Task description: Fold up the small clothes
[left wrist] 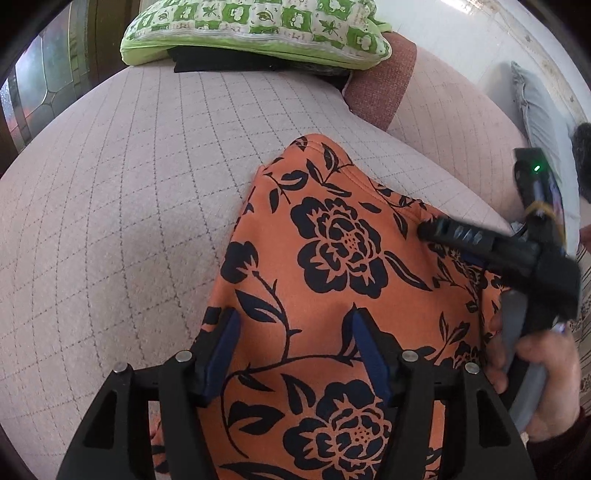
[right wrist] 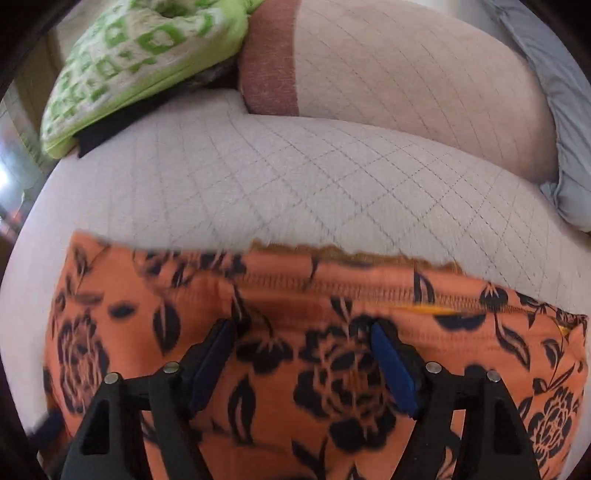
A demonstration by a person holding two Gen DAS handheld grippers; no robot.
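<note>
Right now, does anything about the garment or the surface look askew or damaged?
No damage shows. The orange floral garment lies at a slant on the quilted cushion, narrow end away. In the right wrist view its hem looks ragged, which may be motion blur. Both the left gripper and right gripper are open above it.

Domestic interior, most likely a living room. A sofa [left wrist: 147, 177] upholstered in pale quilted fabric with a stitched diamond grid fills both views. A green-and-white patterned cushion [left wrist: 255, 29] rests at its far edge, beside a reddish-brown bolster [left wrist: 380, 88]. A grey pillow [right wrist: 561, 110] lies against the backrest [right wrist: 406, 74] at the right. A leaded glass panel [left wrist: 40, 85] stands at the left.
</note>
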